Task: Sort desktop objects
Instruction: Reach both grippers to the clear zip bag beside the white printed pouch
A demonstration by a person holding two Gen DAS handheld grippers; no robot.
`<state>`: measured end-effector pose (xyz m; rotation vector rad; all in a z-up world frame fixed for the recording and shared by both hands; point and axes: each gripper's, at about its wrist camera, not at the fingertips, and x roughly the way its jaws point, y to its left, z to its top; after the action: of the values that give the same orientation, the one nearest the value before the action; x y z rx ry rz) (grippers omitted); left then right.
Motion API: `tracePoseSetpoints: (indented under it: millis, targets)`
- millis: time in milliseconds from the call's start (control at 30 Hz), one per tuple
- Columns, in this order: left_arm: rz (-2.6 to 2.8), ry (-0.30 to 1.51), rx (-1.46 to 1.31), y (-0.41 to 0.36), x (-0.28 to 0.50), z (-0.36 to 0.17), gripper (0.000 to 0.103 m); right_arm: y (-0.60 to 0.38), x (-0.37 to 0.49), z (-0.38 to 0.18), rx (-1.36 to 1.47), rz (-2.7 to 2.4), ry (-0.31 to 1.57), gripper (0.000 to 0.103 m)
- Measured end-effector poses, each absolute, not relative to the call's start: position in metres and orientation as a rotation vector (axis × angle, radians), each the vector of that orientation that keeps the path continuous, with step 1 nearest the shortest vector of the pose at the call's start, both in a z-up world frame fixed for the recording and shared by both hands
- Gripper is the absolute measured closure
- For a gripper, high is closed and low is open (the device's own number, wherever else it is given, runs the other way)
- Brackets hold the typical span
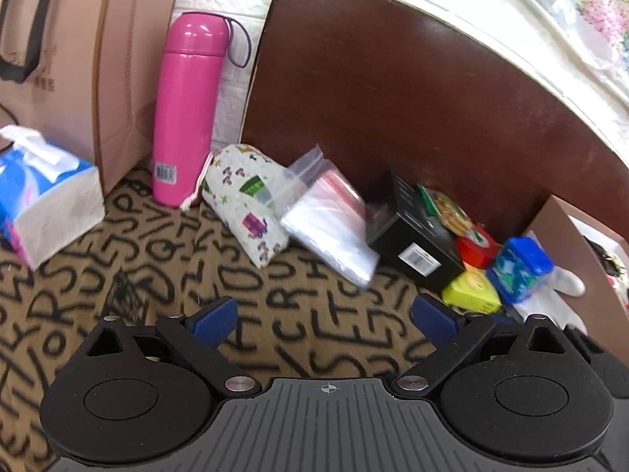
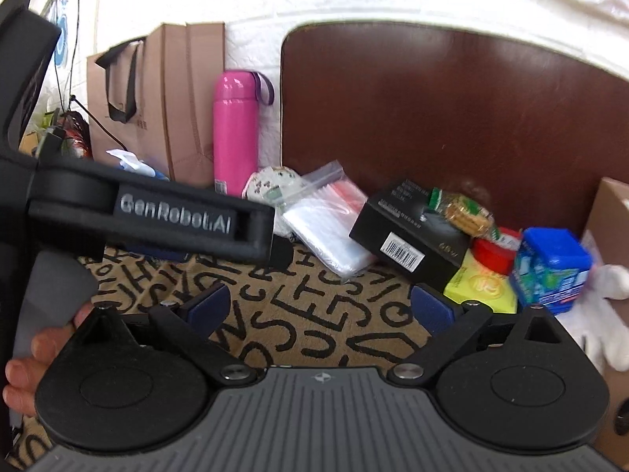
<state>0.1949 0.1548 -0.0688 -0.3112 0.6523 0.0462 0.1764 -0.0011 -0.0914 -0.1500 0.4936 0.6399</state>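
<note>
Ahead of my left tool point(image 1: 322, 320), spread wide and empty, the zip bag point(image 1: 328, 228) lies nearest; I'd come in low and pinch its edge. My right tool point(image 2: 320, 310) gapes too.

paper bag point(image 1: 70, 59), brown board point(image 2: 452, 118), lettered cloth point(image 1: 196, 275)

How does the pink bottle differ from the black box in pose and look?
The pink bottle stands upright near the wall; the black box lies tilted among the clutter. The bottle is round and glossy with a loop strap; the box is flat-sided, with a snack packet resting on it. Both carry a barcode label.
</note>
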Motion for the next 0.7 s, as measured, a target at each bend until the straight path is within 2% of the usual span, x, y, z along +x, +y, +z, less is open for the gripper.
tracePoseSetpoints:
  millis: [567,700]
  targets:
    - [0.076,0.721,-0.335,0.202,0.267,-0.109,0.017,0.041,0.246,-0.13,-0.173,0.656,0.585,0.015]
    - [0.076,0.7,-0.297,0.205,0.274,-0.113,0.017,0.045,0.263,-0.133,-0.132,0.632,0.619,0.016]
